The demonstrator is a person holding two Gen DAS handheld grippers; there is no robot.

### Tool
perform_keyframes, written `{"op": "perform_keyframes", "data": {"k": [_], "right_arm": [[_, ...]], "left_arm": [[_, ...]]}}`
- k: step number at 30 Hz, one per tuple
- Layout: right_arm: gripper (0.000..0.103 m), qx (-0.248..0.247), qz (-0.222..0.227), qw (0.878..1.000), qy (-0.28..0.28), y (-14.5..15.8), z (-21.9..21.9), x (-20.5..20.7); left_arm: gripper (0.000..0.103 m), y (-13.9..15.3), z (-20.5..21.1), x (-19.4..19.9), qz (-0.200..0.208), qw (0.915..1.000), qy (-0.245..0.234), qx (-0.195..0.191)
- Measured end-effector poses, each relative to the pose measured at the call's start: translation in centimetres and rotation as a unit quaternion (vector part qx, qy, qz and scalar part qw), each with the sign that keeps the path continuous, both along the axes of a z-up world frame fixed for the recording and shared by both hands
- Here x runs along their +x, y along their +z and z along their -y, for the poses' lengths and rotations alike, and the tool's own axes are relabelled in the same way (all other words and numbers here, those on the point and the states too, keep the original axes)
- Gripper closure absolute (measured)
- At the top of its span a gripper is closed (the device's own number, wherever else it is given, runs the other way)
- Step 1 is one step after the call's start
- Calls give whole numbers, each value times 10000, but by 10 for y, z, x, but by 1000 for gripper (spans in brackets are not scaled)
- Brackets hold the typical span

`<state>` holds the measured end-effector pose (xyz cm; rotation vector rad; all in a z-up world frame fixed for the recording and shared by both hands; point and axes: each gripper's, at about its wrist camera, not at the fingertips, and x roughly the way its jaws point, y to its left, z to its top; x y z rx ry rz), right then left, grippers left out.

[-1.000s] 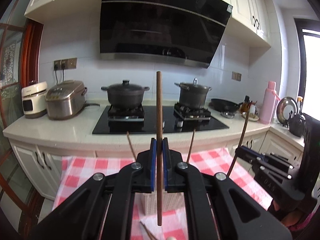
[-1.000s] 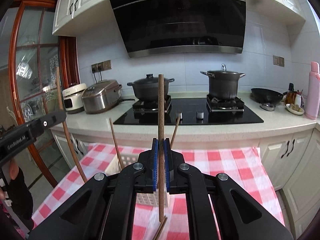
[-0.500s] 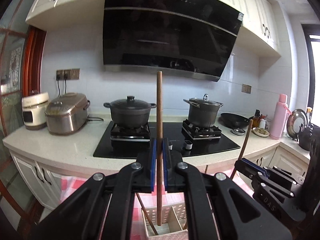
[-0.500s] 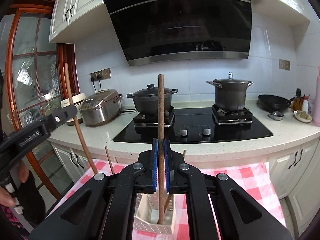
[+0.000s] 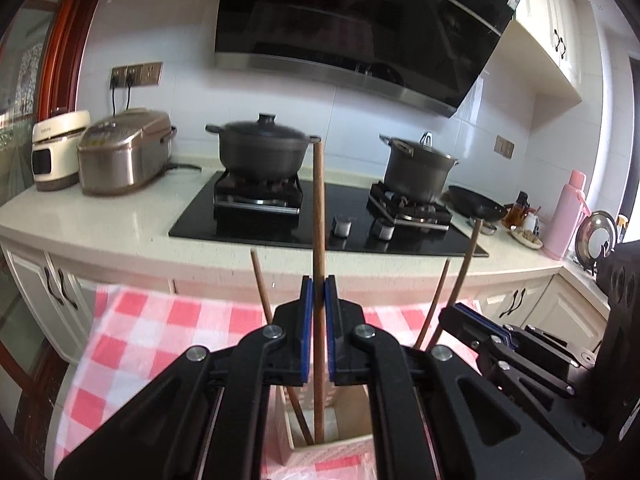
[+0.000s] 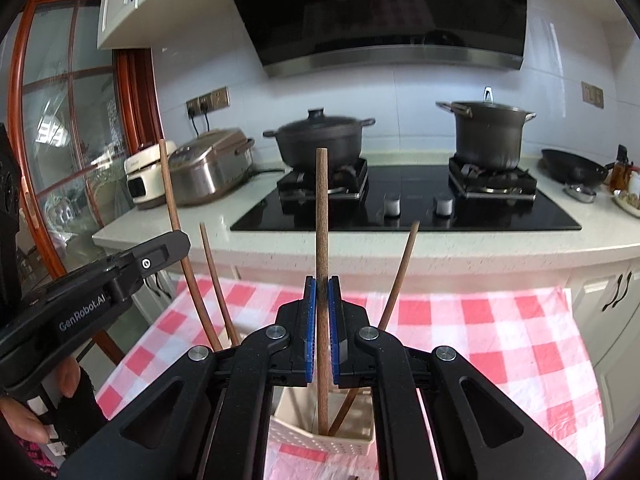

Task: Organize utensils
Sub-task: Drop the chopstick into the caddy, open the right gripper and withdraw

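Since a second ago both views have swung from a wide look at the checked cloth to a close look down into the white slotted holder (image 6: 324, 436): both hands have come forward and down, and the two held chopsticks, whose lower ends then hung above the cloth short of the holder, now have their tips inside its open top. Judgement: insertion is under way for both sticks; what remains is letting go so they drop and lean with the ones already there. Red-and-white checked cloth (image 6: 500, 344) lies under and beyond both tools; the stove counter is well behind it. The holder sits directly below and between the fingers of each tool, its rim just under the jaw line. Left gripper (image 5: 319, 320) is clenched on the left chopstick (image 5: 319, 216), blue pads pressed on either side of the shaft, stick upright, tip down in the near compartment beside a leaning stick (image 5: 262, 288); whether the tip touches the bottom cannot be told. Right gripper (image 6: 321, 320) is likewise clamped on the right chopstick (image 6: 322, 216), upright, tip inside the holder next to another leaning stick (image 6: 400, 272). Both tools pitch moderately downward, side by side, each visible at the edge of the other's view. Fingers of the person's hand (image 6: 24, 424) wrap the left tool's handle.
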<state>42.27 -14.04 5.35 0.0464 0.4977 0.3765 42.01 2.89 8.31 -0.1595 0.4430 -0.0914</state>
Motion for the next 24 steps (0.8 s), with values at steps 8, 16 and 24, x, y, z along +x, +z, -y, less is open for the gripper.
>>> {"op": "perform_keyframes", "data": {"k": [8,16,24], "right_arm": [[97,39,-390,9992,-18,-26,0,14],[70,49,-338,9991,-239,-21,12,13],[71,65,-307,9987,-392,-21,36,-16]], "left_arm": [[97,-38,-7,3,-402,9991,128,43],[71,-29,-21,-7,-241,9989,407,49],[50,-26,-30,-41,-151,9979,607,151]]}}
